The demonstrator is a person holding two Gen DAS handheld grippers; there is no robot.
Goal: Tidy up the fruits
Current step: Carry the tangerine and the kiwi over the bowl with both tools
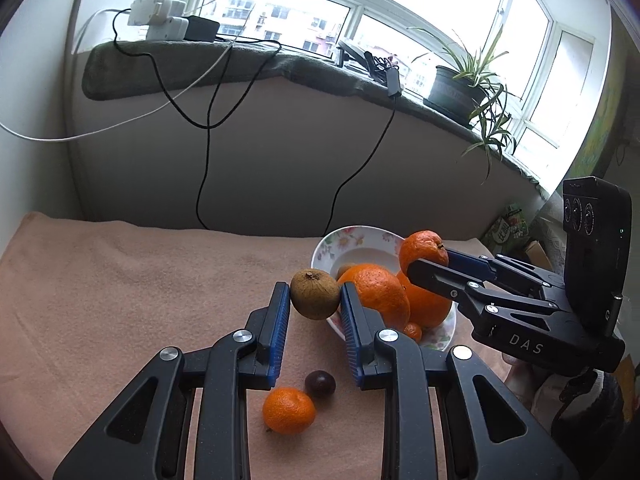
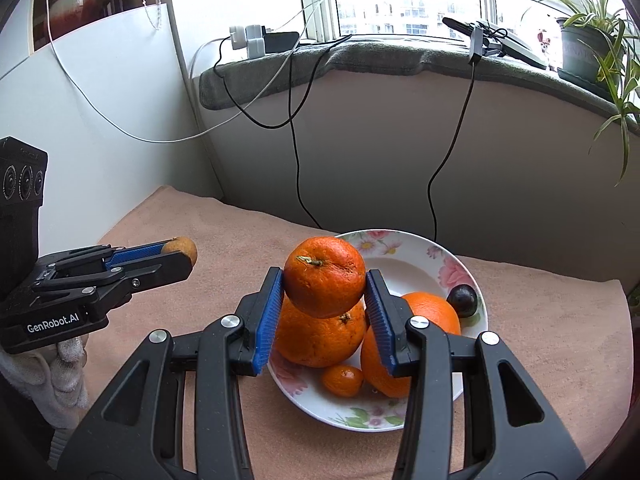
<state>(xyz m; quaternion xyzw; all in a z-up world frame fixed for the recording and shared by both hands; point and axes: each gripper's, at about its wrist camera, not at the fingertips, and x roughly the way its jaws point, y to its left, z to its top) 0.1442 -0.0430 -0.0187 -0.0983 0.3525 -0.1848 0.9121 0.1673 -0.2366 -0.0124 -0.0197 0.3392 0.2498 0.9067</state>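
Observation:
My left gripper is shut on a brown kiwi and holds it above the cloth, just left of the flowered bowl. It also shows in the right wrist view. My right gripper is shut on a mandarin and holds it over the bowl. In the bowl lie two big oranges, a small kumquat and a dark fruit. On the cloth under my left gripper lie a mandarin and a dark plum.
A pink cloth covers the table. A white wall stands behind it, with hanging cables. The windowsill above holds chargers and a potted plant. A green packet lies past the table's right end.

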